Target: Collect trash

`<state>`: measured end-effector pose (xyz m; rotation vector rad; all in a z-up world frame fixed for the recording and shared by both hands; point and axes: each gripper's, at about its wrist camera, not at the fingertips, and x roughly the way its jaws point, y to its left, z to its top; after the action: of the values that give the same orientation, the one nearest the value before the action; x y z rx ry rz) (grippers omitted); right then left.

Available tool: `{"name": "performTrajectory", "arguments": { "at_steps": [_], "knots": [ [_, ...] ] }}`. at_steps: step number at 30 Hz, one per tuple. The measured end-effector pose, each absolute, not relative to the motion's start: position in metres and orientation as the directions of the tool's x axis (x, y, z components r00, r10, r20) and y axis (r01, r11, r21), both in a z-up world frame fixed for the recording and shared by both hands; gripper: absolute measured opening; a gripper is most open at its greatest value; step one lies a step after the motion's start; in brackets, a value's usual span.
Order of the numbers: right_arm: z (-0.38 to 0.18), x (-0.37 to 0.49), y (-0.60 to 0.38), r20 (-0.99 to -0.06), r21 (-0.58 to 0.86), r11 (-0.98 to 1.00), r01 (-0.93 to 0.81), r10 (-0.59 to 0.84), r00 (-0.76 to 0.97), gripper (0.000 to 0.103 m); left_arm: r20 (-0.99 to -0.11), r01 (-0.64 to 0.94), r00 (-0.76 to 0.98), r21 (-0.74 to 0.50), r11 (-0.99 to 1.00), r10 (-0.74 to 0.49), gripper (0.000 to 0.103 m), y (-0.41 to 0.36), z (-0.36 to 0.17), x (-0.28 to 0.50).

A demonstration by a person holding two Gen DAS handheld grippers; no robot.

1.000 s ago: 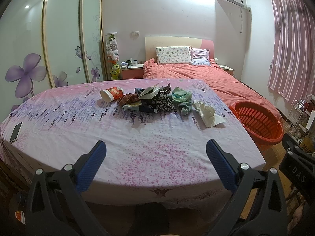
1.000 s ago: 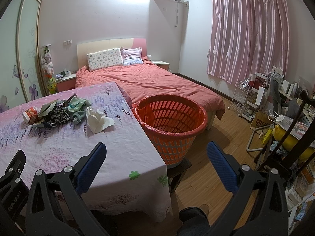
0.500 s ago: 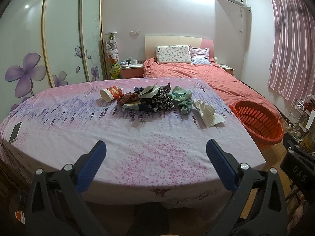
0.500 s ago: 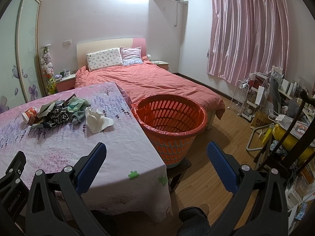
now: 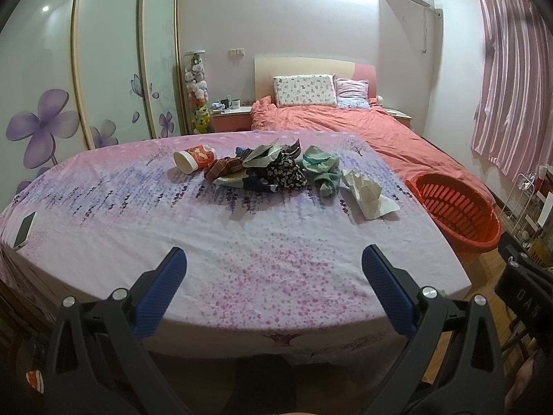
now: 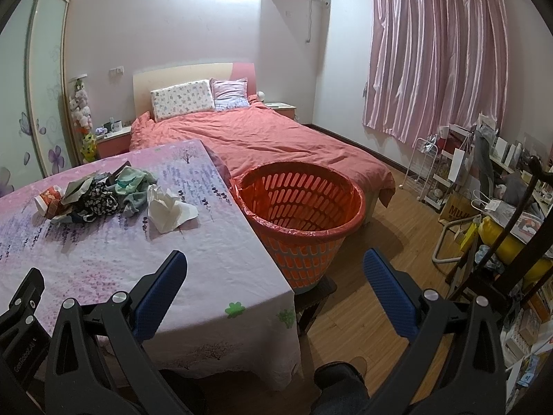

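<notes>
Here, trash pile beside basket.

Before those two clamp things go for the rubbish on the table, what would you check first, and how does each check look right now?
1. Left gripper jaws spread and holding nothing: ok.
2. Right gripper jaws spread and holding nothing: ok.
3. Trash pile in plain view on the table, nothing covering it: ok.
4. Orange basket upright beside the table, mouth open: ok.
5. White crumpled paper lies apart from the pile, nearest the basket: ok.
6. Phone at the table edge, away from the trash: ok.
</notes>
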<state>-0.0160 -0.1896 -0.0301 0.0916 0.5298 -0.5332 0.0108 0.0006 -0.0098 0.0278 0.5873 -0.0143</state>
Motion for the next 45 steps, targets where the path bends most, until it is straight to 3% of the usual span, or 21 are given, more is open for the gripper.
{"name": "performTrajectory", "arguments": {
  "at_steps": [7,18,25,35,40,45],
  "knots": [
    [-0.035,0.003,-0.185,-0.506,-0.050,0.879,0.473,-0.431,0.747,0.101,-0.568,-0.004,0.823,0.002,1.000,0.005,0.099,0.013,-0.015,0.029],
    [-0.041,0.067,-0.194,-0.557,0.078,0.941,0.328,-0.232,0.797,0.100,-0.628,-0.088,0.777,-0.038,0.995,0.044,0.099,0.071,-0.029,0.099],
    [-0.054,0.123,-0.182,-0.624,0.092,0.968,0.233,-0.126,0.771,0.081,-0.635,-0.144,0.768,-0.041,0.989,0.086,0.098,0.120,-0.035,0.152],
    [-0.083,0.180,-0.171,-0.712,0.097,0.973,0.208,-0.078,0.697,0.074,-0.662,-0.174,0.744,-0.066,0.983,0.087,0.076,0.172,-0.043,0.242],
    [-0.092,0.200,-0.165,-0.743,0.090,0.977,0.196,-0.065,0.666,0.059,-0.702,-0.184,0.709,-0.082,0.979,0.074,0.064,0.184,-0.056,0.291],
    [-0.092,0.201,-0.163,-0.744,0.095,0.977,0.192,-0.059,0.665,0.059,-0.732,-0.166,0.679,-0.083,0.983,0.053,0.054,0.186,-0.070,0.330]
  ]
}}
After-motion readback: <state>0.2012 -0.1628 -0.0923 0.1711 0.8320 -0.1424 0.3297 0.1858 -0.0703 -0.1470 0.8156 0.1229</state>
